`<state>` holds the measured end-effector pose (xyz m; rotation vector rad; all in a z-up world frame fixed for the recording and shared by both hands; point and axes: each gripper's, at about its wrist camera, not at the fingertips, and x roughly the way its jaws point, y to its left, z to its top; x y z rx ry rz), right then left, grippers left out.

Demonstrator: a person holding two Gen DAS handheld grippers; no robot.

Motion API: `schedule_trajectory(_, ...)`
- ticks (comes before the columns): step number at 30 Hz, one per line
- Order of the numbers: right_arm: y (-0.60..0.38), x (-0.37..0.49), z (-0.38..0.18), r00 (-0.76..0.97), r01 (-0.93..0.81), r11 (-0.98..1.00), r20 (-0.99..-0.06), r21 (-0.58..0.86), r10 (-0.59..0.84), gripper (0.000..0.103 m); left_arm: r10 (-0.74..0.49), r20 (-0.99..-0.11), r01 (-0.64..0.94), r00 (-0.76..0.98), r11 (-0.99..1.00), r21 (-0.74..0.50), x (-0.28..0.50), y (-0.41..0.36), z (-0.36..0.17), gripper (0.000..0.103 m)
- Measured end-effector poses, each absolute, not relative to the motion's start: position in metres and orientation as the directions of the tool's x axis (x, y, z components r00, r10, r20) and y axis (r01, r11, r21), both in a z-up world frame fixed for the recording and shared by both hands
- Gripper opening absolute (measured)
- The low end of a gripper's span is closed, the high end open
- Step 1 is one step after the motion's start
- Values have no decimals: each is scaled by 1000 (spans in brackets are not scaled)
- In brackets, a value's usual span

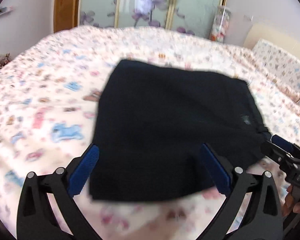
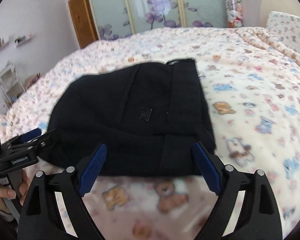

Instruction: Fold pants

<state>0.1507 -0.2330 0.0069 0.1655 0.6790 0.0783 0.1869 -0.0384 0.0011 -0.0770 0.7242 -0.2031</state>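
Observation:
The black pants (image 1: pixel 170 120) lie folded into a compact rectangle on the patterned bedspread (image 1: pixel 50 104). My left gripper (image 1: pixel 150 168) is open, its blue-padded fingers on either side of the near edge of the pants, holding nothing. My right gripper (image 2: pixel 150 166) is open too, at the near edge of the pants (image 2: pixel 138 116), which show a small triangular logo. Each gripper shows at the side of the other's view: the right one (image 1: pixel 280 150) at the pants' right corner, the left one (image 2: pixel 30 140) at their left corner.
The bed (image 2: pixel 250 100) with its teddy-bear print spreads wide around the pants. A pillow (image 2: pixel 290 32) lies at the far right. A wardrobe with floral glass doors (image 2: pixel 160 6) and a wooden door (image 2: pixel 82 20) stand behind the bed. A white shelf rack (image 2: pixel 8 86) stands at the left.

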Motion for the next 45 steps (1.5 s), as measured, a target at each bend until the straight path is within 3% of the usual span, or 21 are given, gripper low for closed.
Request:
schedule_trajectory(4,-226,105,19,816,-3,988,-571,156,92,101,-206,-581,161,787,978,-129,135,-23,21,101)
schedule_trajectory(15,-192,20,22,894,49,998,-447,45,-24,102,-116,-510,107,853,993,-49,25,-15,21,101)
schedule_trajectory(25,-176,-1,13,907,101,993,-405,-57,-116,102,-124,-514,115,849,992,-49,17,-20,11,101)
schedule_trajectory(45,-173,3,6,897,89,995,-431,-34,-95,102,-92,-515,108,853,994,2,17,-29,7,101)
